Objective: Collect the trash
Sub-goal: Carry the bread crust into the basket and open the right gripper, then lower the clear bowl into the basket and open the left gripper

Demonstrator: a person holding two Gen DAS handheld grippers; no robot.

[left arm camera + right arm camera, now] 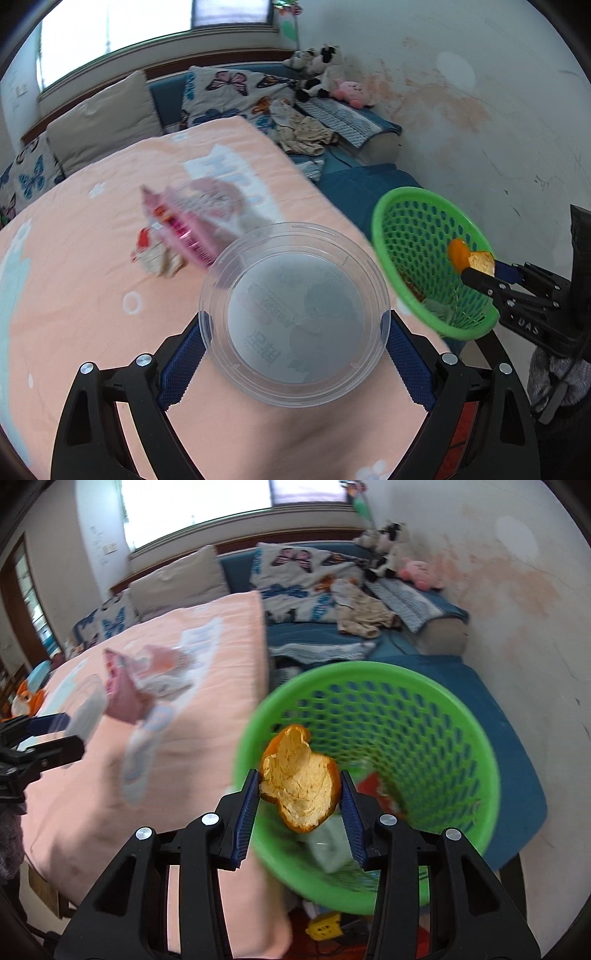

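Note:
My left gripper point(295, 328) is shut on a clear plastic cup point(295, 314), its blue pads pressing both sides, above the pink blanket point(92, 295). To its right, my right gripper point(476, 271) is shut on a piece of orange peel point(471, 258) at the rim of a green mesh basket point(413, 221). In the right wrist view the orange peel point(299, 786) sits between the pads of the right gripper point(299, 794), over the mouth of the green basket point(424, 720). A pink wrapper point(184, 225) and a crumpled wrapper point(159, 256) lie on the blanket.
The basket holds pale paper point(328, 845) and a red scrap point(373, 786). Behind the bed are butterfly pillows point(229, 92), loose clothes point(303, 133) and plush toys point(325, 70). A stained wall point(480, 110) closes the right side. A yellow object point(325, 926) lies on the floor.

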